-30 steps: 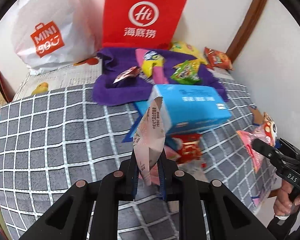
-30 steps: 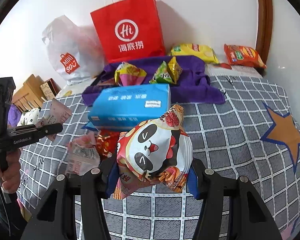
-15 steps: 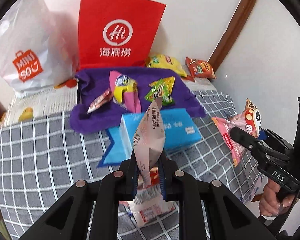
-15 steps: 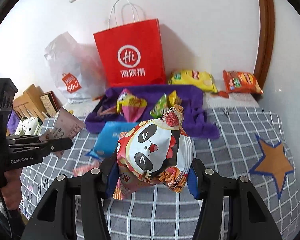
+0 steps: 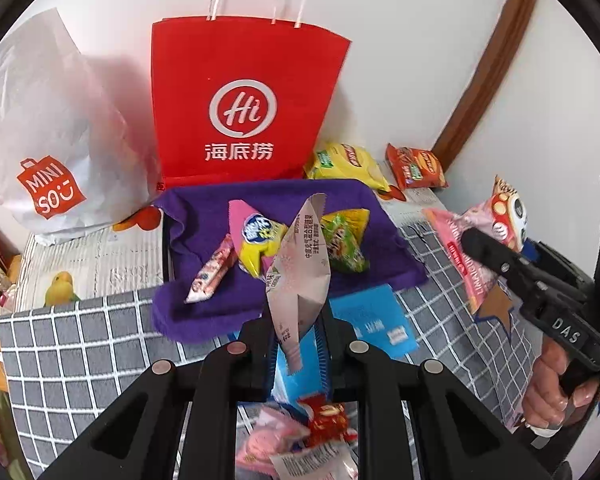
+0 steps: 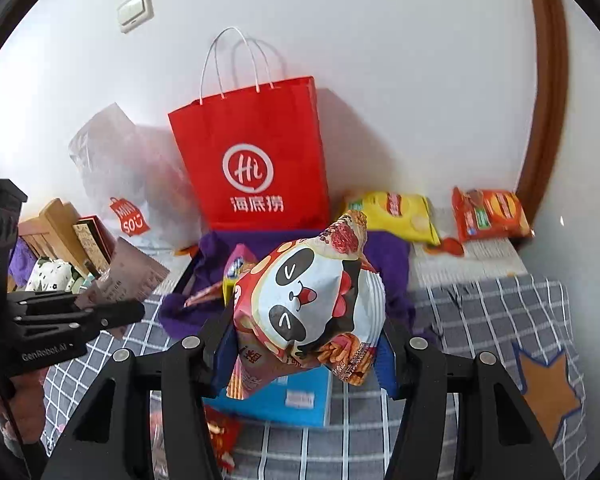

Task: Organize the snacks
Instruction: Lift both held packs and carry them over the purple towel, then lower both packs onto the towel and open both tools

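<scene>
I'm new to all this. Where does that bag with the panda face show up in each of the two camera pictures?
Left wrist view: the panda snack bag is at the far right edge, seen from the side, clamped in the right tool.
Right wrist view: the same bag fills the centre, squeezed by that tool's two sides.
Shared landmark: the red paper bag standing against the back wall.
</scene>
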